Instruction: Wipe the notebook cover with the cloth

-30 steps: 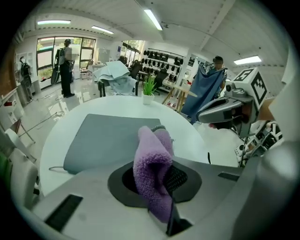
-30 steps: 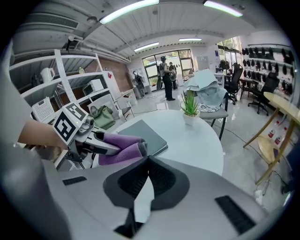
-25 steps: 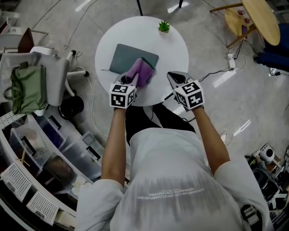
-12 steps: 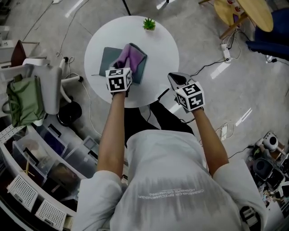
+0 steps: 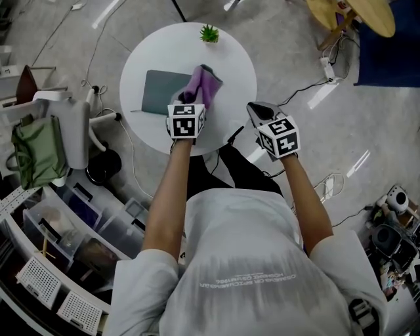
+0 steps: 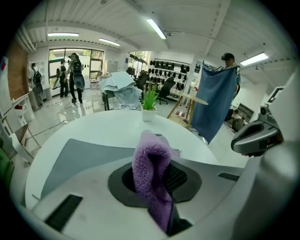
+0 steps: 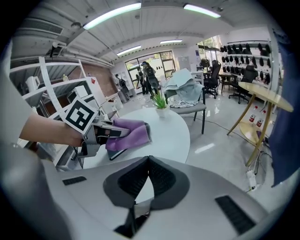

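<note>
A round white table (image 5: 237, 62) stands on a grey floor (image 5: 79, 39); a small green potted plant (image 5: 209, 33) sits upright at the table's far edge; left of the table a white chair (image 5: 73, 125) carries an olive-green bag (image 5: 33, 146); a dark round object (image 5: 104, 164), too dim to name, lies on the floor by the chair's base; clear storage bins (image 5: 79, 216) line the lower left; a power strip (image 5: 326, 65) with cables lies right of the table, near a round wooden table (image 5: 367, 16); in the left gripper view a person behind a blue fabric (image 6: 219, 101) holds it up beyond the table's far edge, and other people (image 6: 75, 75) stand by distant windows.
</note>
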The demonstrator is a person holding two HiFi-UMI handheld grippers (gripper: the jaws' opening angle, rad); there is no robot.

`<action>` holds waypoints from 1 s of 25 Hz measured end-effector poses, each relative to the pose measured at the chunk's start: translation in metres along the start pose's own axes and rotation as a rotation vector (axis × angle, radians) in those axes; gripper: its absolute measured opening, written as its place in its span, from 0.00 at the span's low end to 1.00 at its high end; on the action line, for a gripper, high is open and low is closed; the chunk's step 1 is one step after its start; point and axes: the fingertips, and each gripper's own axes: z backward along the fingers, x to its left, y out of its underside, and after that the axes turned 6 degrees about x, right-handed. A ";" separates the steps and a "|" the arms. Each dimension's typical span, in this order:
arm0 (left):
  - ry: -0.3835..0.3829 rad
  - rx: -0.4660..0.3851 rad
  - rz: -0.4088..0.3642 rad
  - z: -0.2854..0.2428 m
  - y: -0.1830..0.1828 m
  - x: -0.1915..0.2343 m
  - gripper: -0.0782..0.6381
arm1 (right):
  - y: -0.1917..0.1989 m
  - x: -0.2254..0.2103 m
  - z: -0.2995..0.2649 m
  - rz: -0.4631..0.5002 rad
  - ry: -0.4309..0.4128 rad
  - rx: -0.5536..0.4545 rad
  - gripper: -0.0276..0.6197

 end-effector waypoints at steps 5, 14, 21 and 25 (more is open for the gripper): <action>0.120 0.018 -0.041 -0.002 -0.004 -0.032 0.18 | -0.005 0.003 0.005 -0.008 -0.014 -0.014 0.05; 0.128 -0.090 -0.070 0.075 -0.037 -0.015 0.18 | -0.079 0.001 0.042 0.000 0.023 -0.148 0.04; -0.044 -0.252 -0.078 0.168 -0.095 0.056 0.18 | -0.166 0.018 0.106 0.125 0.105 -0.327 0.05; -0.081 -0.366 -0.081 0.220 -0.140 0.078 0.18 | -0.215 0.037 0.145 0.223 0.187 -0.432 0.05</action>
